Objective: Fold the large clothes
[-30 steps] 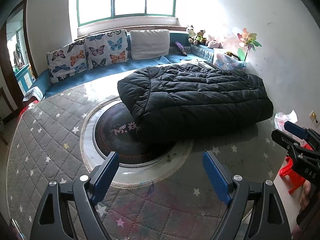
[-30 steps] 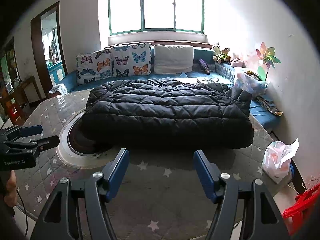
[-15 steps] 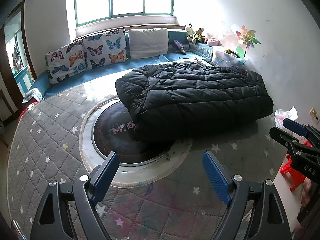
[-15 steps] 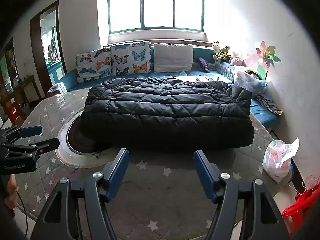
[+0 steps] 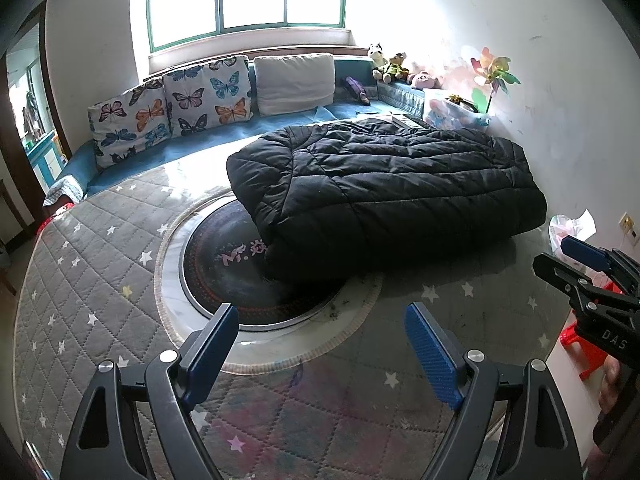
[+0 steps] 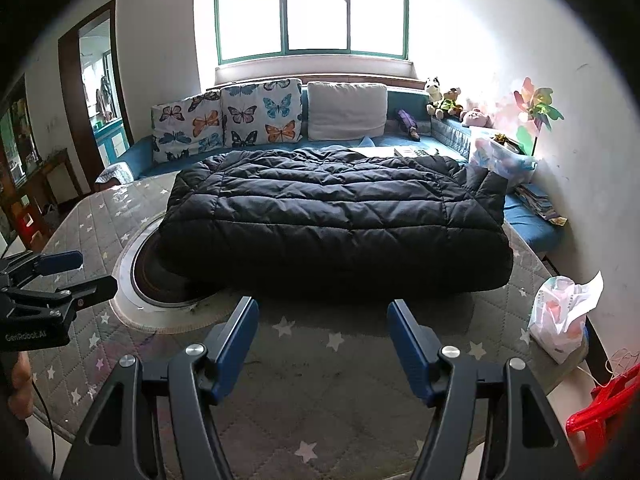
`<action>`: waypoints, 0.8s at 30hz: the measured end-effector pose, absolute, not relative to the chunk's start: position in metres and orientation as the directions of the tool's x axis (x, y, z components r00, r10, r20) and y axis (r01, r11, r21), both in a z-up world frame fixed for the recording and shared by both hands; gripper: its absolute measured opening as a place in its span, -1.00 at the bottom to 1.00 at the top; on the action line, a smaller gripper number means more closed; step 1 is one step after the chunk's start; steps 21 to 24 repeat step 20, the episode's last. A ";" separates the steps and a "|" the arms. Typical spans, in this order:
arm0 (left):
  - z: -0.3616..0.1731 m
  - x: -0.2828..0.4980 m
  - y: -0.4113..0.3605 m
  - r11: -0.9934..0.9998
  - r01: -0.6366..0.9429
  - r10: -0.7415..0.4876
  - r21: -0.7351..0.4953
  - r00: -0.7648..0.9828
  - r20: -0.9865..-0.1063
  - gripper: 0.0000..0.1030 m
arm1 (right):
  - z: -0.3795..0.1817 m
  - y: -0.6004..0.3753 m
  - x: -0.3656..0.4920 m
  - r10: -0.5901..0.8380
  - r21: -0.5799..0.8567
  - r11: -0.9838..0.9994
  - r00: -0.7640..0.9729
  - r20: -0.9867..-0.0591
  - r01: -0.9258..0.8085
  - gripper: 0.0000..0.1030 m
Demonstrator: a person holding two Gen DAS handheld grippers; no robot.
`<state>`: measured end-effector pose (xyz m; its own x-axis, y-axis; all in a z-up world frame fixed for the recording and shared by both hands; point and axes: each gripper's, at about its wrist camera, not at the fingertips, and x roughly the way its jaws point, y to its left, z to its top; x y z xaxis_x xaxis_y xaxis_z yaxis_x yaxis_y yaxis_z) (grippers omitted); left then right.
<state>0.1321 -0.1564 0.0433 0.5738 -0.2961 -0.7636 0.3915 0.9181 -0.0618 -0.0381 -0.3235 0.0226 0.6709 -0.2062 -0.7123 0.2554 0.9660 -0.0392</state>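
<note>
A black quilted down coat [image 5: 384, 192] lies folded into a thick rectangle on the round table with the grey star-patterned cover [image 5: 80, 280]; it also shows in the right wrist view [image 6: 336, 220]. My left gripper [image 5: 320, 340] is open and empty, above the table short of the coat's near left corner. My right gripper [image 6: 322, 336] is open and empty, just short of the coat's near edge. Each gripper shows in the other's view: the right gripper [image 5: 576, 264] at the right edge, the left gripper [image 6: 72, 272] at the left edge.
A dark round inset [image 5: 224, 264] sits mid-table, partly under the coat. A blue sofa with butterfly cushions [image 6: 260, 116] runs behind. A white plastic bag [image 6: 564, 316] sits at the table's right edge. A red stool [image 6: 600, 420] stands at the lower right.
Both grippers stay open and have drawn back and up a little from the coat. The coat has not moved.
</note>
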 end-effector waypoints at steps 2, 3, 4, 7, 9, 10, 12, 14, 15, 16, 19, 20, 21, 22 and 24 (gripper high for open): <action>0.042 0.133 -0.157 0.918 0.393 -0.296 -0.062 0.572 -0.765 0.77 | 0.022 -0.323 -0.038 -0.205 -0.037 0.966 0.669 -0.714 0.256 0.42; 0.042 0.133 -0.157 0.917 0.393 -0.296 -0.062 0.571 -0.766 0.77 | 0.022 -0.323 -0.038 -0.206 -0.037 0.965 0.668 -0.715 0.258 0.42; 0.041 0.134 -0.157 0.917 0.394 -0.296 -0.061 0.570 -0.767 0.77 | 0.022 -0.323 -0.038 -0.206 -0.037 0.965 0.668 -0.715 0.258 0.42; 0.041 0.134 -0.158 0.915 0.398 -0.297 -0.059 0.569 -0.767 0.77 | 0.021 -0.323 -0.038 -0.204 -0.036 0.966 0.668 -0.716 0.257 0.42; 0.041 0.134 -0.158 0.914 0.402 -0.299 -0.059 0.568 -0.767 0.77 | 0.021 -0.324 -0.038 -0.203 -0.035 0.966 0.667 -0.717 0.256 0.42; 0.040 0.134 -0.159 0.913 0.404 -0.300 -0.058 0.567 -0.767 0.77 | 0.021 -0.323 -0.038 -0.203 -0.035 0.966 0.667 -0.717 0.256 0.42; 0.040 0.134 -0.160 0.911 0.408 -0.300 -0.054 0.568 -0.767 0.77 | 0.021 -0.323 -0.038 -0.203 -0.035 0.966 0.665 -0.719 0.257 0.42; 0.039 0.133 -0.160 0.909 0.413 -0.305 -0.055 0.569 -0.764 0.77 | 0.021 -0.323 -0.038 -0.203 -0.035 0.966 0.666 -0.718 0.258 0.42; 0.039 0.133 -0.160 0.908 0.416 -0.308 -0.057 0.568 -0.763 0.77 | 0.021 -0.323 -0.038 -0.203 -0.034 0.966 0.666 -0.718 0.258 0.42; 0.040 0.133 -0.160 0.907 0.417 -0.311 -0.059 0.568 -0.762 0.77 | 0.021 -0.323 -0.038 -0.203 -0.035 0.966 0.665 -0.718 0.257 0.42; 0.039 0.134 -0.160 0.906 0.419 -0.311 -0.056 0.570 -0.761 0.77 | 0.021 -0.323 -0.038 -0.204 -0.035 0.965 0.665 -0.718 0.258 0.42; 0.039 0.133 -0.159 0.906 0.420 -0.312 -0.057 0.569 -0.761 0.77 | 0.021 -0.323 -0.038 -0.202 -0.034 0.966 0.666 -0.718 0.257 0.42; 0.039 0.133 -0.159 0.906 0.420 -0.312 -0.057 0.569 -0.761 0.77 | 0.021 -0.323 -0.038 -0.202 -0.034 0.966 0.666 -0.718 0.257 0.42; 0.039 0.133 -0.159 0.906 0.420 -0.312 -0.057 0.569 -0.761 0.77 | 0.021 -0.323 -0.038 -0.202 -0.034 0.966 0.666 -0.718 0.257 0.42; 0.039 0.133 -0.159 0.906 0.420 -0.312 -0.057 0.569 -0.761 0.77 | 0.021 -0.323 -0.038 -0.202 -0.034 0.966 0.666 -0.718 0.257 0.42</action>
